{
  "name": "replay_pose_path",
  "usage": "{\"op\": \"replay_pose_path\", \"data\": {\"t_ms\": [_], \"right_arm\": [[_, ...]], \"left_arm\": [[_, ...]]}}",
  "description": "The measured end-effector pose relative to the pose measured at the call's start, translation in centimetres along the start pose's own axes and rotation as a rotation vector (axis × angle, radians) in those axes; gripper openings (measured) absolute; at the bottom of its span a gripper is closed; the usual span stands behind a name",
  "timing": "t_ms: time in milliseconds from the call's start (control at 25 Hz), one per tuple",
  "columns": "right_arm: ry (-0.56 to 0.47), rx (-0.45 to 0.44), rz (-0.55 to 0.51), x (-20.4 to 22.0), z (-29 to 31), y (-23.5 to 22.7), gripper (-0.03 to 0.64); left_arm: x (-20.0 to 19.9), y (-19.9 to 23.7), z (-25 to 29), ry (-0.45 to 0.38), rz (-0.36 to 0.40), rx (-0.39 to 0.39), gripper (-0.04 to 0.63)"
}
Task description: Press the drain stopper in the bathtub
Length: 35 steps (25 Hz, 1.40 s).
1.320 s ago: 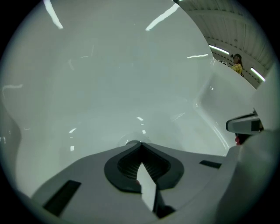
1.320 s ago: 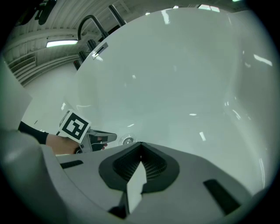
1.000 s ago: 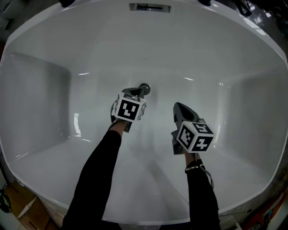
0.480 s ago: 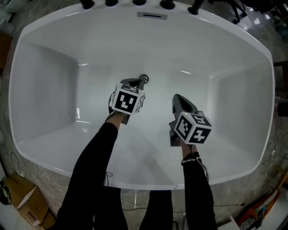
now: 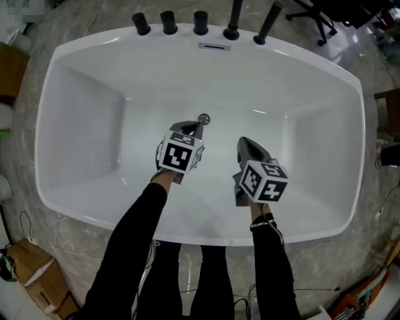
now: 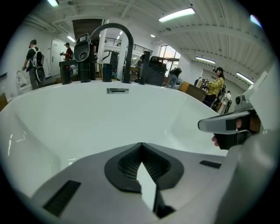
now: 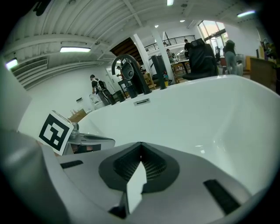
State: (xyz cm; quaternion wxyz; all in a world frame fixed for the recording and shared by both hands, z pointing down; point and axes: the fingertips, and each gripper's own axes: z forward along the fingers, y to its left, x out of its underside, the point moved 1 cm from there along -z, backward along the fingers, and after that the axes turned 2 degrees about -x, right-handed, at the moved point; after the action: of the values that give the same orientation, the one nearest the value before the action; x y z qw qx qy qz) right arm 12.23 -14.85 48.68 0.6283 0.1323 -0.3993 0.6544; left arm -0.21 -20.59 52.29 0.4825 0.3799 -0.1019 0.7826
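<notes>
A small round chrome drain stopper sits on the floor of the white bathtub. My left gripper points at it, jaws shut on nothing, tips just short of the stopper on its near side. My right gripper hovers to the right of it, also shut and empty. In the left gripper view the closed jaws face the tub's far wall, and the right gripper shows at the right. In the right gripper view the jaws meet, and the left gripper lies at the left. Both gripper views hide the stopper.
Black taps and a spout line the tub's far rim above the overflow plate. The arched faucet rises behind the rim. Cardboard boxes lie on the marble floor at lower left. A chair base stands behind. People stand far off.
The head view has pulled back, so the whole tub, its taps and the floor around it now show. Both grippers keep about the same places near the stopper.
</notes>
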Motion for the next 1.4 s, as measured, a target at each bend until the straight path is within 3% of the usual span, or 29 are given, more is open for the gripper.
{"op": "replay_pose_path", "data": {"t_ms": [360,720,1400], "right_arm": [[-0.030,-0.009,-0.034,-3.6,-4.6,3.2,0.002],[-0.064,-0.017,-0.077,-6.5,-10.0,5.8,0.002],[-0.158,-0.041,-0.163,-10.8,-16.7,10.3,0.002]], "left_arm": [[-4.7,-1.0,-6.9,-0.105,-0.083,-0.012,0.003],[-9.1,-3.7,-13.7,-0.194,0.010,-0.013,0.003],[-14.2,-6.5,-23.1,-0.350,-0.008,0.002,0.003]]}}
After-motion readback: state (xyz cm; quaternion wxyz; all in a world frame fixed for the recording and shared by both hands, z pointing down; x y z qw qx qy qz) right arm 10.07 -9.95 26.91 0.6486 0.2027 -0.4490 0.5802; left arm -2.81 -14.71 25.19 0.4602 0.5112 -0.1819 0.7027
